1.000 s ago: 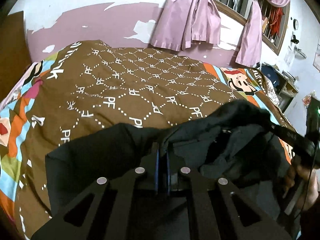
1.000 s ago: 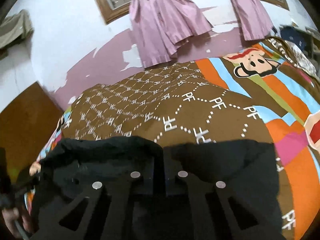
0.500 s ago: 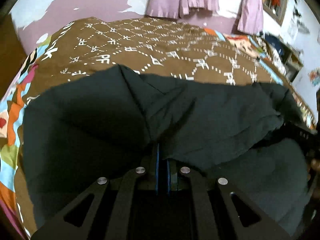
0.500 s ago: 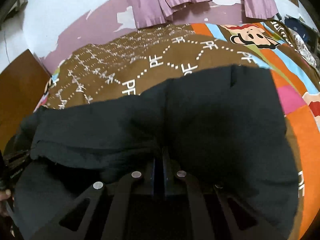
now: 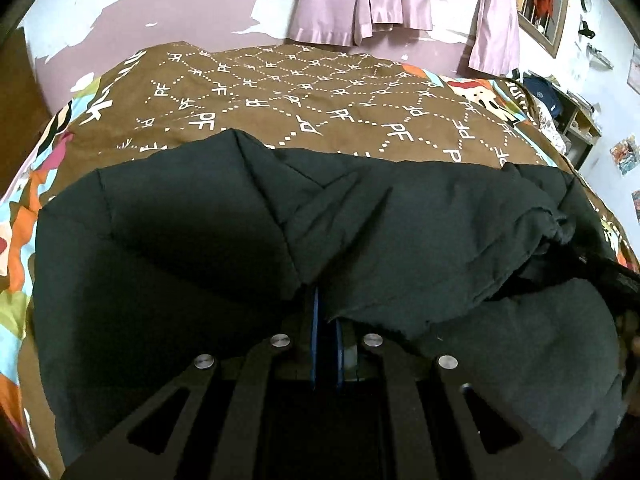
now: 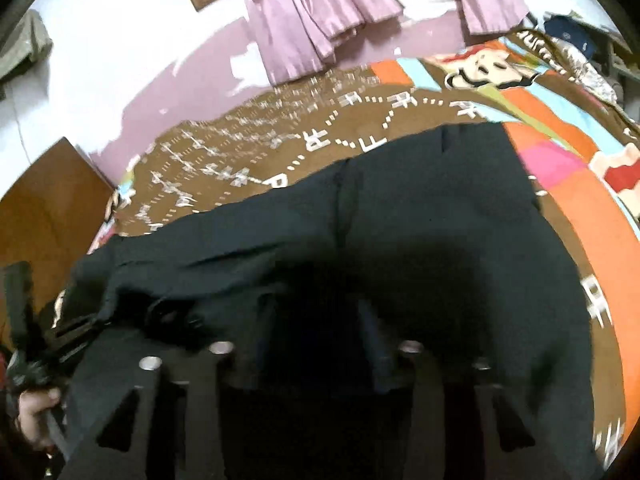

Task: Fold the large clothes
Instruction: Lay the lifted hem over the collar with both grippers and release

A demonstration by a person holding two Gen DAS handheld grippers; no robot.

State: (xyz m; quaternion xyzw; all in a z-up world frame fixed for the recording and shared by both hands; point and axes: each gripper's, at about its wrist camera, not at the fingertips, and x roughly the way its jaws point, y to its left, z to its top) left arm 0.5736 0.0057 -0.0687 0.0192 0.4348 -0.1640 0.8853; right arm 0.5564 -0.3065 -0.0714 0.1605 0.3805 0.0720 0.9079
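Our right gripper (image 6: 316, 344) has just spread open, releasing the dark green-black padded garment (image 5: 200, 248) folded flat on the brown patterned bedspread (image 5: 320, 92); left gripper (image 5: 326, 316) stays clamped on cloth.

Dim indoor light leaves the black garment (image 5: 192, 248) nearly featureless, fisheye distortion bowing the bed (image 5: 304, 92) and darkening corners, while motion blur smears the right wrist view.

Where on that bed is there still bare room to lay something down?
The free patch is the brown bedspread between the black garment's far edge and the purple wall. A striped strip to the garment's right is also bare. The near half is crowded: garment, left gripper and right gripper.
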